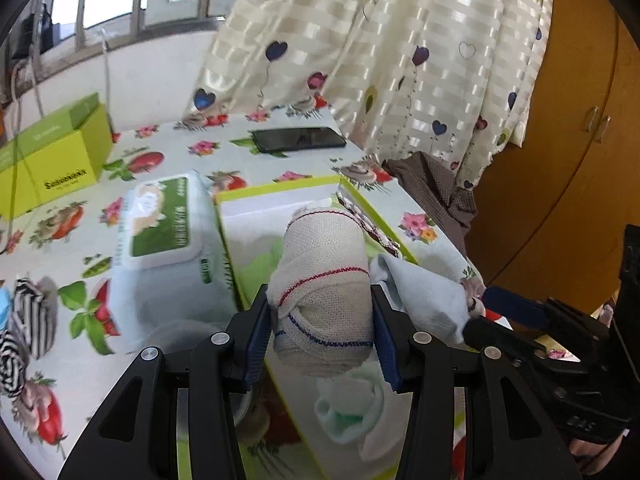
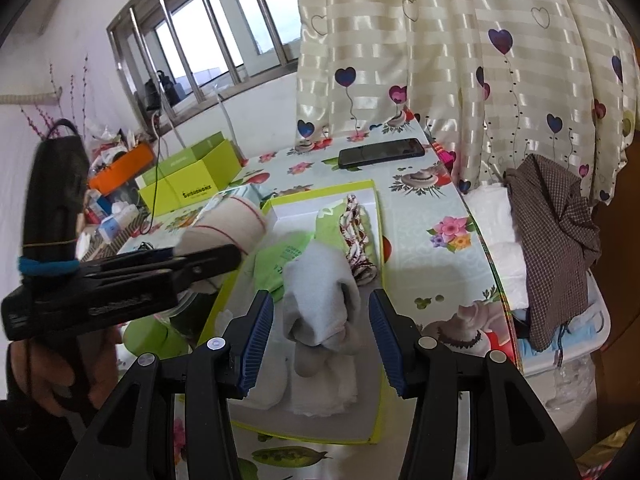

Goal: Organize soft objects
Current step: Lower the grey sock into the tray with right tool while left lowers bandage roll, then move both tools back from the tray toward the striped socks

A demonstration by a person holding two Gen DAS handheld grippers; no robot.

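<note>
You're working over a floral tablecloth [image 2: 436,200] by a heart-print curtain [image 2: 460,60]; your left gripper [image 1: 320,320] is clamping the bandage roll [image 1: 324,280], your right gripper [image 2: 320,320] is gaping around a grey sock [image 2: 320,296]; box lettering is unreadable.

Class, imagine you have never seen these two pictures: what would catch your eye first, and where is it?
First, the bandage roll clamped in the left gripper, held above the green-rimmed box. Next, the grey sock lying in that box between the right gripper's open jaws. Behind hangs the heart-patterned curtain.

Left gripper [image 1: 320,320] jaws clamp bandage roll [image 1: 320,292] over tray [image 1: 280,190]
</note>
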